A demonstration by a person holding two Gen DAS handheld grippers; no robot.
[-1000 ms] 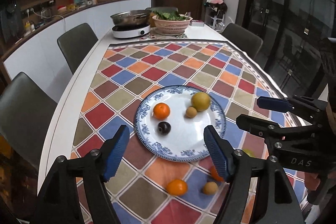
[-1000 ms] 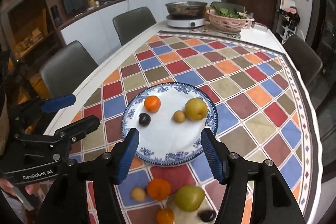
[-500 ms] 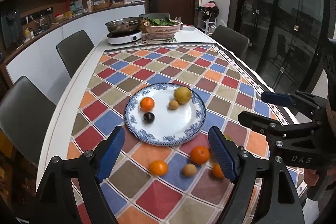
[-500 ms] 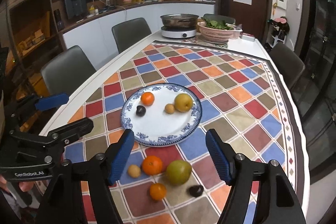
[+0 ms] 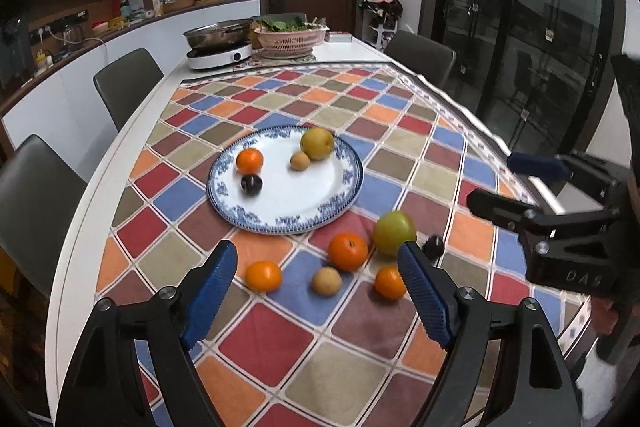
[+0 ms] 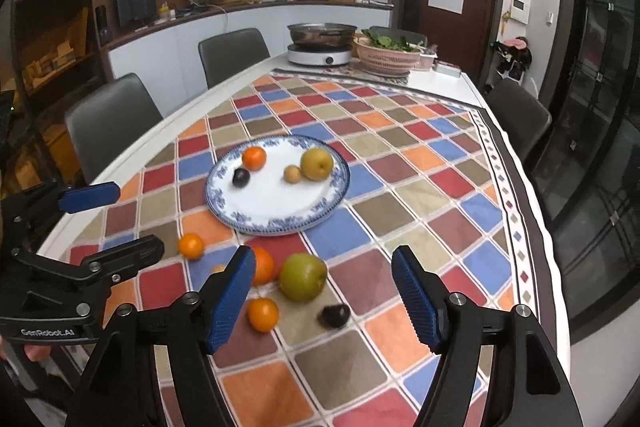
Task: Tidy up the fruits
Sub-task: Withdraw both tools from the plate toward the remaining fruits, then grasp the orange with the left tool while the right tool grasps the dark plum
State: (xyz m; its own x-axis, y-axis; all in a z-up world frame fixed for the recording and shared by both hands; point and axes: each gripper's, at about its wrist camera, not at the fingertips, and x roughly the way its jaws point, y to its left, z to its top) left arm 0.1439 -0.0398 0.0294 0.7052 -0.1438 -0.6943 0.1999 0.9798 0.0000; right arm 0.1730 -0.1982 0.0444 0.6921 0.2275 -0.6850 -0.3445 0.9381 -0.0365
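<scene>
- On the checked cloth [image 5: 264, 343], four fruits sat on the plate [image 5: 340, 201]; six lay loose just short of it.
- Both grippers had drawn back from the plate, bringing the loose fruit into reach.
- Left gripper [image 5: 316, 291] and right gripper [image 6: 322, 297] had widened earlier, jaws apart and empty.
- Bare plate remained near its front rim.
- A dark fruit [image 5: 434, 246], blurred, probably a plum, lay nearest the table's right edge.

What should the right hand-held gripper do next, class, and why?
Probably ease the right hand-held gripper down over the green pear. Its jaws are open and empty, the pear lies on the cloth just ahead between them, and the plate already holding four fruits has bare room.
</scene>
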